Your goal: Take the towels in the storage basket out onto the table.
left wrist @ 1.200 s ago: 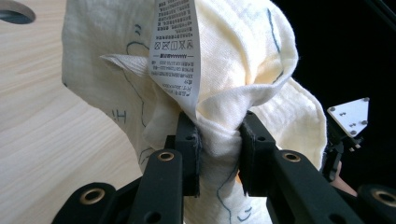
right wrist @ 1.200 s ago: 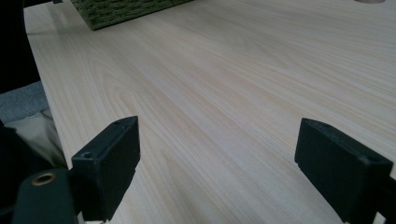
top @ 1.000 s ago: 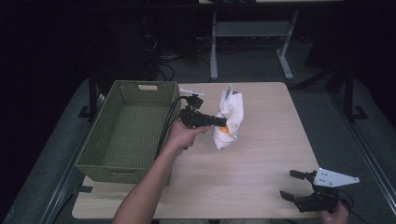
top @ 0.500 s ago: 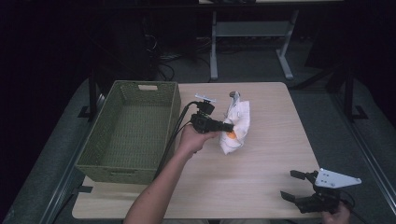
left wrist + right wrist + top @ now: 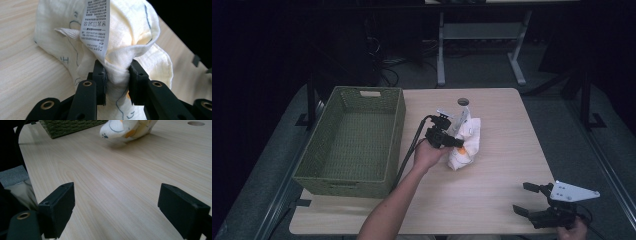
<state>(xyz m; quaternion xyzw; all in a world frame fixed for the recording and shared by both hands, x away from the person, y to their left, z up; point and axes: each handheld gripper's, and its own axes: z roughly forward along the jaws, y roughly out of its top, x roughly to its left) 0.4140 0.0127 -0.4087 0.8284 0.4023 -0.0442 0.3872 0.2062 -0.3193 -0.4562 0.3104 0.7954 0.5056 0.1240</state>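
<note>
A crumpled white cloth (image 5: 465, 141) with orange and dark print lies mid-table, right of the green wicker basket (image 5: 357, 140). My left gripper (image 5: 456, 142) is shut on a bunched fold of it. In the left gripper view the two black jaws pinch the cream fabric (image 5: 117, 72), and a printed care label (image 5: 96, 27) hangs above them. My right gripper (image 5: 526, 199) rests open near the table's front right corner, nothing between its jaws. The right gripper view shows the cloth (image 5: 127, 128) far ahead, with the gripper (image 5: 117, 205) wide open over bare wood.
The basket (image 5: 67, 126) is empty and takes up the left part of the table (image 5: 492, 200). A round cable hole (image 5: 463, 102) sits near the far edge behind the cloth. Dark floor, cables and a desk frame lie beyond the table.
My left gripper has carried the cloth rightward and toward the person over the last second. The right gripper has stayed put.
</note>
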